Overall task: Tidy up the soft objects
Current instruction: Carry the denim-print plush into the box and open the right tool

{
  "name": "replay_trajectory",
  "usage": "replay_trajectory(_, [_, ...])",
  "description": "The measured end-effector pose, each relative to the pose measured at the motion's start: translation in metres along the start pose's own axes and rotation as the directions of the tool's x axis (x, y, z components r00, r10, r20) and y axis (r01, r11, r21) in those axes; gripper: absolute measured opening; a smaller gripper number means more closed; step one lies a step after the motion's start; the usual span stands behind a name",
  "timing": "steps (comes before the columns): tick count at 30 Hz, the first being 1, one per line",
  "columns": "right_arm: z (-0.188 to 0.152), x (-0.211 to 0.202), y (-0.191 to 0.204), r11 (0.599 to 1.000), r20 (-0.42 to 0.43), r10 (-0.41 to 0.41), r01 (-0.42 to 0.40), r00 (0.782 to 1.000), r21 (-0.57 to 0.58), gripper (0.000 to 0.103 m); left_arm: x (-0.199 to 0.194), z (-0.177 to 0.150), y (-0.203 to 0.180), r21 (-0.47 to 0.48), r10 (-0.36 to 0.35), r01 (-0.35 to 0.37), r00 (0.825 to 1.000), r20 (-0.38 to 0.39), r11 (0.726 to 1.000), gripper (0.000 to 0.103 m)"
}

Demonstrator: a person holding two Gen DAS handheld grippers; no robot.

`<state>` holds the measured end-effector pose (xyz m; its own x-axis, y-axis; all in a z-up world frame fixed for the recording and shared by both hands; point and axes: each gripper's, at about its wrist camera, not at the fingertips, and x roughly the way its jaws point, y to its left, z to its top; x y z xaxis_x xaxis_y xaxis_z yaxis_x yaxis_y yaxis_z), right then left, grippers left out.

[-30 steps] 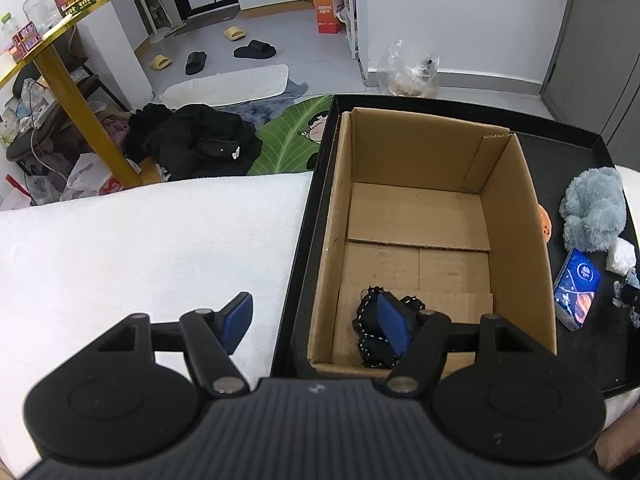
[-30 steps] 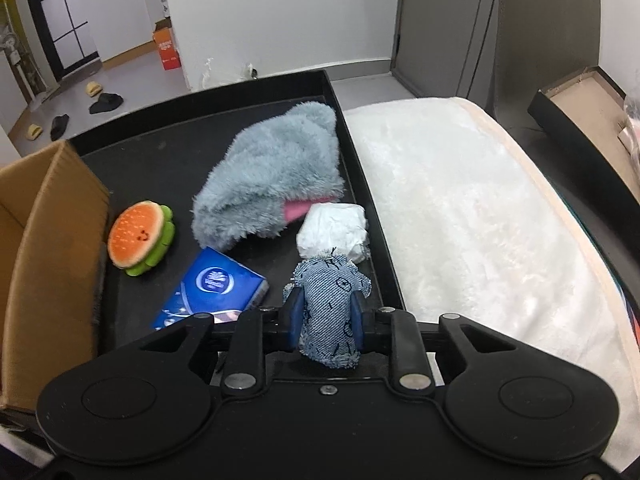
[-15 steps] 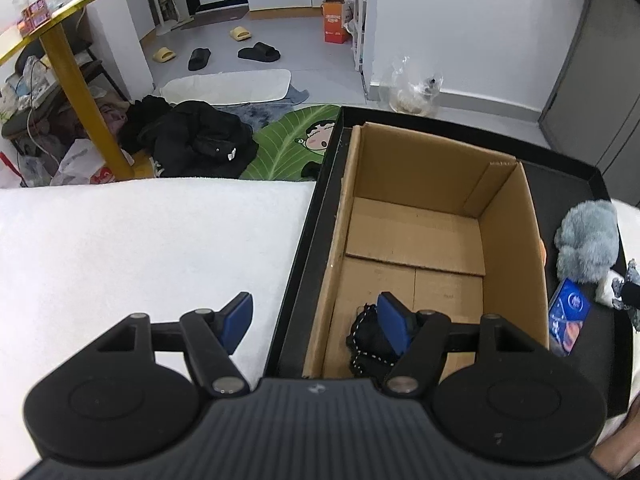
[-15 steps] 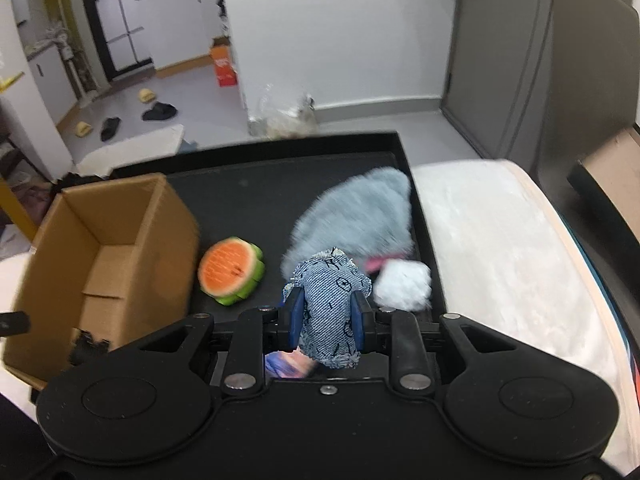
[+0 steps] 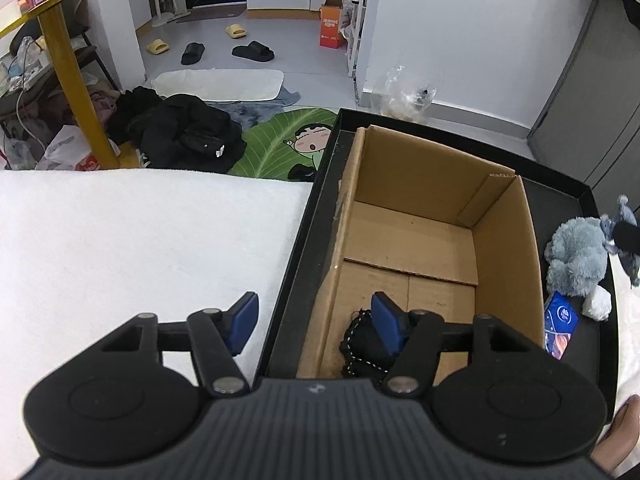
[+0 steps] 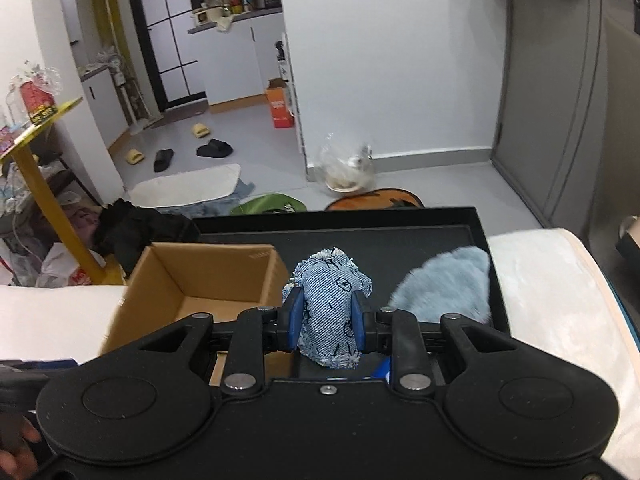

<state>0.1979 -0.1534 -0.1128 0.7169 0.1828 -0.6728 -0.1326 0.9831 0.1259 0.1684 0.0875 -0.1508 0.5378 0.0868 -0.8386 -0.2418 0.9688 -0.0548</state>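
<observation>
Cardboard box [image 5: 420, 236] as landmark, standing open-topped in a black tray [image 5: 296, 248] on a white-covered surface.

Left tongs [image 5: 316, 322]: hovering over the near left corner of the box, jaws apart and closing, nothing pressed between the blue pads [image 5: 386, 326]. One pad outside the box's left wall over the white cover, the other inside the box above a black knitted item [image 5: 360, 348] lying on the box floor at the near end.

Right tongs [image 6: 326, 318]: clamped tight on a small denim toy [image 6: 330, 300], frayed edges poking out above and below the pads; held aloft just right of the box.

Right of the box, in the tray: grey plush toy [image 5: 578, 258], blue tissue pack [image 5: 560, 326], white crumpled wad [image 5: 598, 304] beside the plush.

Beyond the box, on the floor: green leaf mat [image 5: 280, 140], black clothes [image 5: 180, 132], slippers.
</observation>
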Motion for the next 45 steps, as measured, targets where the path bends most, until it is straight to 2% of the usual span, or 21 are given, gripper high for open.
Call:
replay_trajectory(5, [0.01, 0.001, 0.022, 0.999, 0.008, 0.037, -0.036, 0.999, -0.028, 0.025, 0.003, -0.001, 0.003, -0.007, -0.026, 0.026, 1.0, -0.009, 1.0, 0.046])
replay_trajectory(10, [0.014, 0.009, 0.049, 0.995, -0.025, 0.086, -0.087, 0.996, -0.053, 0.026, 0.005, -0.002, 0.01, -0.029, -0.064, 0.063, 0.998, -0.014, 0.998, 0.031])
replay_trajectory(17, [0.015, 0.015, 0.084, 0.987, -0.049, 0.098, -0.104, 0.994, -0.127, 0.028, 0.009, -0.003, 0.015, -0.047, -0.101, 0.101, 0.995, -0.012, 0.994, 0.015])
replay_trajectory(25, [0.014, 0.026, 0.107, 0.972, -0.083, 0.1, -0.115, 0.992, -0.203, 0.029, 0.01, -0.004, 0.019, -0.055, -0.123, 0.123, 0.992, -0.004, 0.991, 0.014])
replay_trajectory(31, [0.011, 0.029, 0.121, 0.965, -0.097, 0.124, -0.143, 0.987, -0.22, 0.029, 0.012, -0.005, 0.023, -0.069, -0.138, 0.137, 0.99, -0.004, 0.988, 0.014])
replay_trajectory(38, [0.006, 0.034, 0.122, 0.97, -0.158, 0.165, -0.189, 0.974, -0.155, 0.031, 0.011, -0.005, 0.024, -0.078, -0.143, 0.143, 0.99, -0.002, 0.987, 0.014])
replay_trajectory(43, [0.0, 0.036, 0.113, 0.978, -0.216, 0.148, -0.175, 0.965, -0.113, 0.031, 0.011, -0.006, 0.023, -0.077, -0.14, 0.14, 0.99, 0.0, 0.987, 0.014])
replay_trajectory(45, [-0.004, 0.037, 0.109, 0.981, -0.251, 0.141, -0.169, 0.958, -0.094, 0.036, 0.011, -0.006, 0.023, -0.076, -0.138, 0.137, 0.99, 0.0, 0.988, 0.014])
